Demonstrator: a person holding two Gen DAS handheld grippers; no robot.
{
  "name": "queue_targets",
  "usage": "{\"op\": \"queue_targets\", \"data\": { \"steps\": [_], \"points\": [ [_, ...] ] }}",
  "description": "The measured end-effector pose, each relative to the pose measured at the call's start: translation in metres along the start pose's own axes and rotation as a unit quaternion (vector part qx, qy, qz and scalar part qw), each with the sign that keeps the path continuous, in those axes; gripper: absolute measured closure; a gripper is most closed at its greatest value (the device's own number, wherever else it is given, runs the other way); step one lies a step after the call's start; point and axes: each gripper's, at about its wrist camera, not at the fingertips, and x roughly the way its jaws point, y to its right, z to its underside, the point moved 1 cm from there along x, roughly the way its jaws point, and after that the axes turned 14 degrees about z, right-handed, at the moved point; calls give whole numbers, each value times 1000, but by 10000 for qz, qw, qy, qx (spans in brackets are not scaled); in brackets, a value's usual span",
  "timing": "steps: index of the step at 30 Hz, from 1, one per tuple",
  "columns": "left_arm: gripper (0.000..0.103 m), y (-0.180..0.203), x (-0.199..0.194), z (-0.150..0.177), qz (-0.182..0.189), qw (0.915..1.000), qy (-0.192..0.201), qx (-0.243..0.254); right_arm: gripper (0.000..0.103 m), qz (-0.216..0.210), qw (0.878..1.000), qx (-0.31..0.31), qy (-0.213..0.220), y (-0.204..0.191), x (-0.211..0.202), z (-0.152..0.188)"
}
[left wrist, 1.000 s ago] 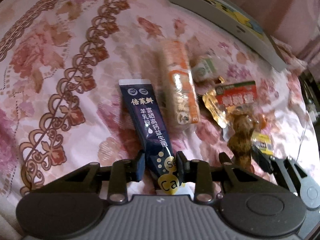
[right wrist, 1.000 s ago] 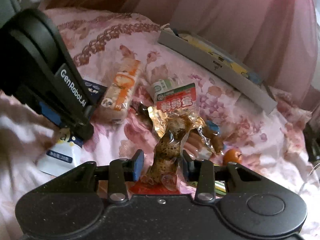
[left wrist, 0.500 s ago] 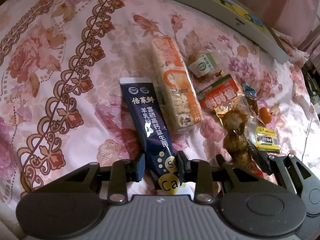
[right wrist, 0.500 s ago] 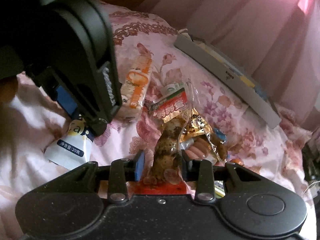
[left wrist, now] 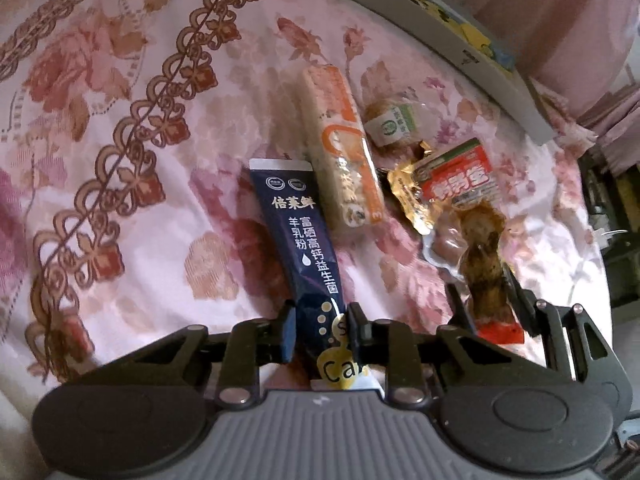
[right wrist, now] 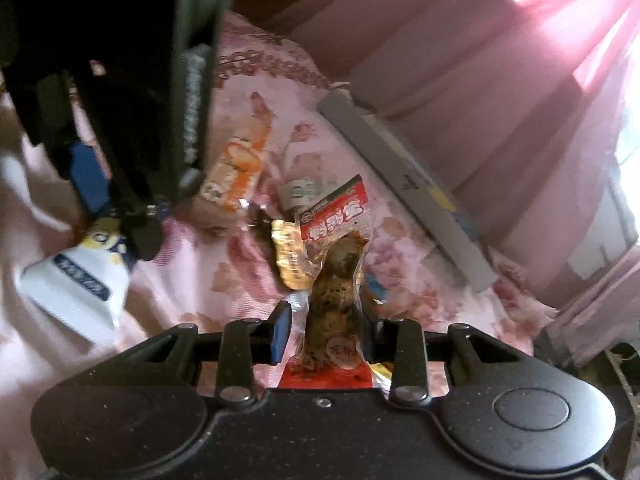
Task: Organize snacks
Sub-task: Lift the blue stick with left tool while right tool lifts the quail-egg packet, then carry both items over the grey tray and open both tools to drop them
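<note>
My left gripper [left wrist: 322,332] is shut on the lower end of a dark blue stick packet [left wrist: 304,240] that lies along the floral bedspread [left wrist: 120,128]. In the right wrist view this gripper fills the upper left, and the packet's white end [right wrist: 76,284] sticks out below it. My right gripper [right wrist: 328,332] is shut on a clear pack of brown meat snack [right wrist: 336,280] with a red label, held upright. From the left wrist view, the right gripper [left wrist: 486,300] sits just right of my left one with the meat snack pack [left wrist: 482,256] in it.
An orange-and-white cracker pack [left wrist: 344,148], a small green-label pack [left wrist: 394,126] and a gold foil pack [left wrist: 408,192] lie together beyond the grippers. A flat grey box [left wrist: 460,48] lies at the far edge under a pink curtain [right wrist: 480,80]. Open bedspread stretches to the left.
The right wrist view has tilted up toward the curtain, and the left gripper now looms closer at its upper left. Both grippers keep their packets.
</note>
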Motion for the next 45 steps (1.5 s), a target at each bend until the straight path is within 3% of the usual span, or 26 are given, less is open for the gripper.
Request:
{"op": "queue_targets", "data": {
  "steps": [4,12,21,29,38,45],
  "points": [
    [76,2,-8,7,228,9997,66,-21,67,281,9995,142,77,12,-9,3],
    [78,18,-36,30,667,9971,315,190,67,860,9917,667,680,37,-44,5],
    [79,48,-61,49,756,9939,500,625,67,1320,9763,1077,1333,58,-81,4],
    [79,72,-84,51,876,9899,858,710,67,1664,9629,1469,1534,77,-94,10],
    [79,63,-94,22,906,9881,1233,160,66,1650,9589,1653,1610,90,-78,10],
    [79,77,-82,-20,898,9842,1500,264,66,1571,9592,1784,1532,98,-47,13]
  ]
}}
